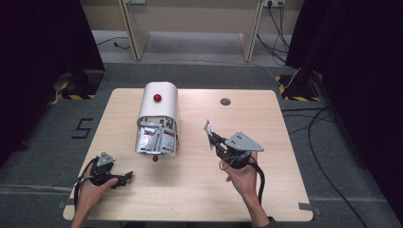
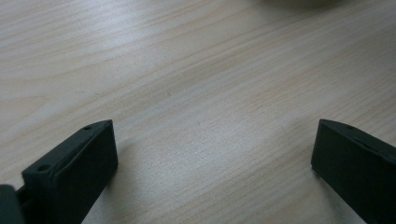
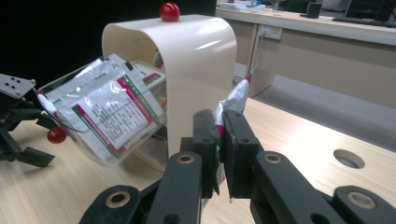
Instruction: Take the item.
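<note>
A cream curved-top box with a red knob lies on the table, left of centre. Its clear front flap hangs open, stuffed with several silver packets printed in red and green. A second red knob sits on the flap's edge. My right gripper is raised right of the box, shut on one silver packet that sticks up between its jaws. My left gripper rests on the table near the front left, jaws wide apart with only bare wood between them.
The wooden table has a round hole at the back right. Black cables run over the grey floor to the right. Desk legs stand behind the table.
</note>
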Motion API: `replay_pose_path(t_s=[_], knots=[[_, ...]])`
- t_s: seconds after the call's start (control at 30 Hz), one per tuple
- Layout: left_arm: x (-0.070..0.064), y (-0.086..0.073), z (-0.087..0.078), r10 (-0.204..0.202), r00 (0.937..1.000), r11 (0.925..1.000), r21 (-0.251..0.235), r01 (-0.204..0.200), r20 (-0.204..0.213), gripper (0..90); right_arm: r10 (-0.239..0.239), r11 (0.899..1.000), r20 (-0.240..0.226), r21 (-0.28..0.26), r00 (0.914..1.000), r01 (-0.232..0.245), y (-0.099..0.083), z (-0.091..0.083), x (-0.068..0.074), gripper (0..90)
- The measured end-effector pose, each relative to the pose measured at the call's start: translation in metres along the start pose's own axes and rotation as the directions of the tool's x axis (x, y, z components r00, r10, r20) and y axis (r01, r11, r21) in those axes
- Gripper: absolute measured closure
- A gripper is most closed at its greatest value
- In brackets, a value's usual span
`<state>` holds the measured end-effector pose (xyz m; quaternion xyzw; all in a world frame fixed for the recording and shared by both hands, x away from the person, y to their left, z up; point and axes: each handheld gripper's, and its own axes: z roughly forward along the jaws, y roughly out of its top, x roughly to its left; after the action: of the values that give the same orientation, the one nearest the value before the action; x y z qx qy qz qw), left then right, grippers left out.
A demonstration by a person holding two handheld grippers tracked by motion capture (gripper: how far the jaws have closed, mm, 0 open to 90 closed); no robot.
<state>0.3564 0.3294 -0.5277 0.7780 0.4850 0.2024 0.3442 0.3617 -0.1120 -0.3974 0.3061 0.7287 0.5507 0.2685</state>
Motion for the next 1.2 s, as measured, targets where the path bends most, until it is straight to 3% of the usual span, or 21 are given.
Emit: replay_pose_path(t_s=[0.6, 1.2], knots=[[0.000, 0.000, 0.000, 0.000, 1.0000, 1.0000, -0.001, 0.000, -0.001, 0.0, 0.018, 0.999, 0.028, 0.047, 0.9994, -0.019, -0.023, 0.006, -0.012, 84.9], [0.000, -0.001, -0.001, 0.004, 1.0000, 1.0000, 0.001, -0.004, -0.001, 0.0, 0.033, 0.992, 0.037, 0.124, 0.9987, -0.038, -0.047, 0.026, -0.020, 84.9]])
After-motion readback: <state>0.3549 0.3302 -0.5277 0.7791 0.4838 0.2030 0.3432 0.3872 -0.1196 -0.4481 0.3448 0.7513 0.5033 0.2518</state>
